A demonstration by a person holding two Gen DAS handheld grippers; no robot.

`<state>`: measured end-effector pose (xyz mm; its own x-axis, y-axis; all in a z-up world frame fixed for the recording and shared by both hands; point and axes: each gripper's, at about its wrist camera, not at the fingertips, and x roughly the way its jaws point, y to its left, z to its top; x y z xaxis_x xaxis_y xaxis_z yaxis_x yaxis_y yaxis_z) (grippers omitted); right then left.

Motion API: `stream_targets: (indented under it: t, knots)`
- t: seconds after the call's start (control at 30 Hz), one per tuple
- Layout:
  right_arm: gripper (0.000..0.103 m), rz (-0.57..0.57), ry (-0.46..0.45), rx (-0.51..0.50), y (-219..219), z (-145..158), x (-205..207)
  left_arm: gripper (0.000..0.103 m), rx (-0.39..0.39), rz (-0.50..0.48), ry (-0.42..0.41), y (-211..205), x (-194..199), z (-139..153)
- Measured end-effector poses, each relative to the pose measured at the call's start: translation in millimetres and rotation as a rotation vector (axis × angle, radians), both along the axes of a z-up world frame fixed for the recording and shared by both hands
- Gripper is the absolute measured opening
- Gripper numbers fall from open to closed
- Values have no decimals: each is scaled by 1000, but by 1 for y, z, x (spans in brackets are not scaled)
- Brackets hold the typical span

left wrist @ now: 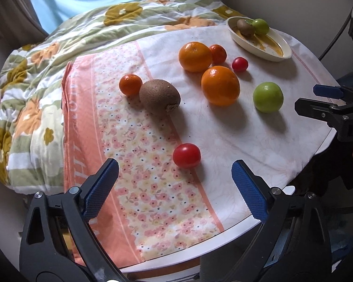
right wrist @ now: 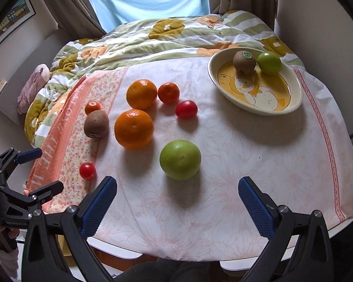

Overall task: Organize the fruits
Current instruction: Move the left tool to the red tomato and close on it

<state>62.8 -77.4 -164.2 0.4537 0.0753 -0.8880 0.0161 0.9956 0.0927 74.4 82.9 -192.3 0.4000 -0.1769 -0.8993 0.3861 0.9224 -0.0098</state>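
Table (right wrist: pixel 258 164), cloth-covered, holding loose fruit.
- Oval dish (right wrist: pixel 296 103), far right: one kiwi (right wrist: pixel 244 61) touching one green fruit (right wrist: pixel 269 62).
- Two large oranges (right wrist: pixel 134 128), centre, just beside each other.
- Small mandarin (right wrist: pixel 168 92) at the farther orange's right; red tomato (right wrist: pixel 186 109) near it.
- Second kiwi (left wrist: pixel 159 98), left, touching a small mandarin (left wrist: pixel 130 84).
- Large green fruit (right wrist: pixel 180 159), near centre, apart from the rest.
- Second red tomato (left wrist: pixel 186 155), near left.
- Left gripper (left wrist: pixel 174 185): released, jaws wide, empty, the near tomato just ahead.
- Right gripper (right wrist: pixel 177 203): released, jaws wide, empty, the large green fruit just ahead.
- Quilt (right wrist: pixel 129 44) beyond the table.
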Motion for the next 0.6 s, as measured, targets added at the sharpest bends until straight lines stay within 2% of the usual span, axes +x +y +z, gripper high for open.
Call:
stream_targets:
  t: [0.03, 0.1, 0.33, 0.47, 0.6]
  knots:
    - [103, 0, -3, -8, 1, -3, 1, 96, 3, 2, 1, -2, 0, -5]
    - [103, 4, -8, -20, 2, -8, 3, 85, 23, 3, -3, -9, 0, -17]
    - [103, 25, -5, -23, 8, -31, 12, 73, 55, 32, -23, -22, 5, -40]
    - [103, 21, 6, -15, 9, -40, 15, 57, 39, 50, 8, -23, 10, -48]
    - [102, 20, 16, -21, 9, -43, 20, 51, 28, 65, 31, -23, 13, -53]
